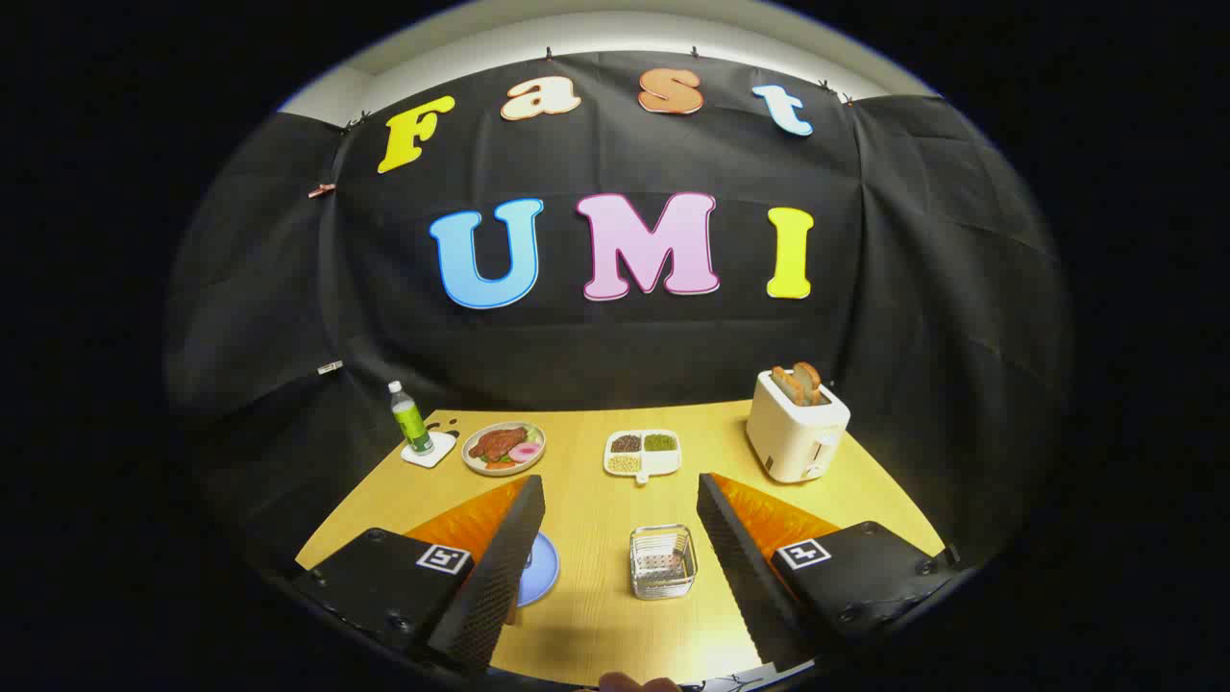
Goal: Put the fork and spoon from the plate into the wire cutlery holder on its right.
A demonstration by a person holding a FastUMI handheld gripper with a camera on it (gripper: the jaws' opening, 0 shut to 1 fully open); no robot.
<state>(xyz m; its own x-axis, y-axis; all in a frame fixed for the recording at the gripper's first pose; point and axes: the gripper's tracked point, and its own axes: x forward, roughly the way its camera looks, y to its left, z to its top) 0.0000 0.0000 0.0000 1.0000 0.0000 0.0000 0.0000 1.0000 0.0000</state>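
The table (596, 500) runs from the booth wall toward the gripper (615, 548), which hangs above its near part with fingers spread wide and nothing held between them; far off stand a toaster (796, 428) to the right, a food plate (504, 448) and a bottle (410, 418) to the left, and a divided dish (642, 454) between them. The blue plate (540, 567) lies just behind the left finger (500, 577), which covers most of it; the fork and spoon are presumably on the covered part, so their long axes cannot be told. The holder (663, 561) sits between the fingers, nearer the right one, to the plate's right and a little apart from it; it looks empty. So the cutlery lies left of the gap between the fingers; the first reach probably calls for a shift leftward and down before closing.
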